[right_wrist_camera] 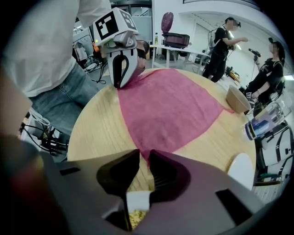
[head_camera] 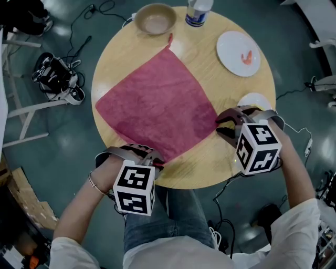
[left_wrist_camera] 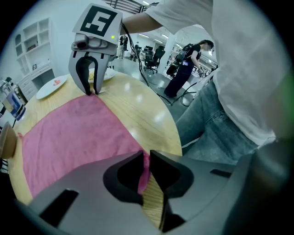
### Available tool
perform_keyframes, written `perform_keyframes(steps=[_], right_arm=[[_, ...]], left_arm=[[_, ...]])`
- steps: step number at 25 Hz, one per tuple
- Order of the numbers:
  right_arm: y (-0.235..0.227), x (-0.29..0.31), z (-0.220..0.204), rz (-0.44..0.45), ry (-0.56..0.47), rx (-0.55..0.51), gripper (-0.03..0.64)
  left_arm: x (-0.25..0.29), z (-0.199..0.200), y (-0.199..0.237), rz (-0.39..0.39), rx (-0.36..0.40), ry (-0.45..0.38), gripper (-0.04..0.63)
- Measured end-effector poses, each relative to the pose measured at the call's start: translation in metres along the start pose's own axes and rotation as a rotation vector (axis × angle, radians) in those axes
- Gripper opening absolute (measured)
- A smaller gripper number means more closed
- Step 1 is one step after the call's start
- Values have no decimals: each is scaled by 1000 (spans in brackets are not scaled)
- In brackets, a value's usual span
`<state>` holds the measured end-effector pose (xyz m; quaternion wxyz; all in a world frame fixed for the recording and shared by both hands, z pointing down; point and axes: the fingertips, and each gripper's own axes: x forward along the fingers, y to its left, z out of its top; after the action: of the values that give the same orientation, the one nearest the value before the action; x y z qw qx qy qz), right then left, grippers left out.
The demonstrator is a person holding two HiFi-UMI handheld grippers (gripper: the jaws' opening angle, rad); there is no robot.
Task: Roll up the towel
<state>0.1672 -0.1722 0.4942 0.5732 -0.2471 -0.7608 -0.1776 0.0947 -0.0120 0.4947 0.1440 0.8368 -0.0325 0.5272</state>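
A pink towel (head_camera: 157, 107) lies flat on the round wooden table (head_camera: 210, 163), set like a diamond with one corner towards me. My left gripper (head_camera: 152, 157) stands at that near corner, and in the left gripper view its jaws (left_wrist_camera: 146, 158) are nearly together with pink cloth (left_wrist_camera: 69, 133) pinched between them. At the towel's right corner my right gripper (head_camera: 223, 123) points steeply down. In the right gripper view the tip of the towel (right_wrist_camera: 170, 105) sits in the narrow gap of the right gripper (right_wrist_camera: 144, 158). Each gripper view also shows the other gripper, the right gripper (left_wrist_camera: 89, 89) and the left gripper (right_wrist_camera: 120, 82), at its own corner.
A tan bowl (head_camera: 155, 19) and a plastic bottle (head_camera: 198, 11) stand at the table's far edge. A white plate (head_camera: 239, 52) with a red scrap lies far right, and a second white dish (head_camera: 254, 100) sits just beyond my right gripper. Cables and gear (head_camera: 55, 76) lie on the floor to the left.
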Motion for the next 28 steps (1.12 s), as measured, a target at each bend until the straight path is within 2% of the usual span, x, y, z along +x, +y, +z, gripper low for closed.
perform_keyframes(steps=[7, 12, 15, 19, 23, 28], right_arm=[[-1, 1, -1, -5, 9, -2, 61], [-2, 2, -3, -48, 18, -34, 20], [-1, 2, -2, -70, 20, -45, 18], [4, 1, -2, -70, 11, -50, 15], [10, -5, 1, -34, -4, -26, 15], [6, -11, 7, 44, 8, -2, 15]], left_arm=[[-9, -5, -6, 56, -39, -24, 48], [-20, -7, 0, 192, -147, -99, 48], [-27, -11, 5, 336, -257, -170, 42], [-32, -17, 5, 518, -453, -276, 38], [-33, -25, -4, 579, -675, -380, 38], [-41, -36, 1, 595, -827, -453, 38]])
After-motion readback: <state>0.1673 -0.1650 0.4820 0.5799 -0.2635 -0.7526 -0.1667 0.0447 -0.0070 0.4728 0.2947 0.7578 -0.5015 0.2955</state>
